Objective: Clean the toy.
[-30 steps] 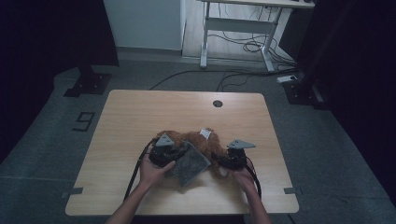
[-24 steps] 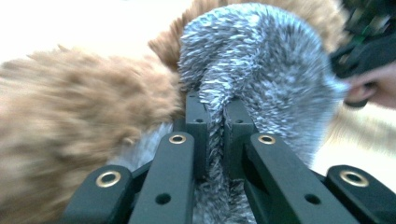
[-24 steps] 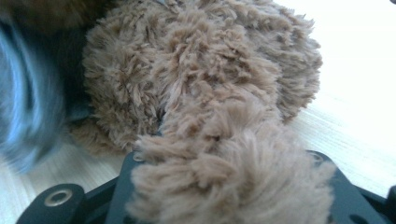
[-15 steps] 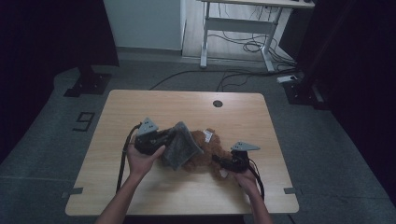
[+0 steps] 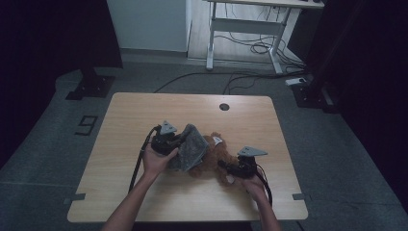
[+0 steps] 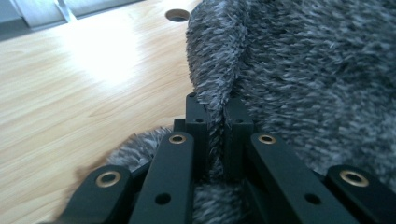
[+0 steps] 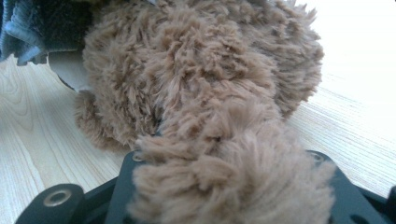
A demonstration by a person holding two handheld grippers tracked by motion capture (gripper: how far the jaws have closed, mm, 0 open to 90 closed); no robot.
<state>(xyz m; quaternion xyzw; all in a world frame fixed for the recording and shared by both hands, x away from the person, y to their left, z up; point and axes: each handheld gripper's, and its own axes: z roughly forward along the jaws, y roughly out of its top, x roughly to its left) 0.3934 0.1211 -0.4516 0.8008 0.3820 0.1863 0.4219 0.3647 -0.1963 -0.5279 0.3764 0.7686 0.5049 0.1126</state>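
Note:
A brown plush toy (image 5: 215,155) lies on the wooden table (image 5: 144,110) near its middle. A grey fuzzy cloth (image 5: 191,148) drapes over the toy's left side. My left gripper (image 5: 181,142) is shut on an edge of this cloth (image 6: 317,70), a fold pinched between its fingertips (image 6: 196,112). My right gripper (image 5: 227,167) sits at the toy's right, shut on a furry limb (image 7: 224,177) that hides its jaws. The rest of the plush body (image 7: 201,79) lies just ahead of it.
A round cable hole (image 5: 224,106) sits near the table's far edge. Cables trail from both grippers toward the near edge. A desk frame (image 5: 240,29) and floor cables stand beyond the table. Bare wood lies on the left (image 6: 70,84) and far side.
The left gripper has lifted the grey cloth up and toward the far left, off the front of the plush toy. The right gripper has stayed on the toy.

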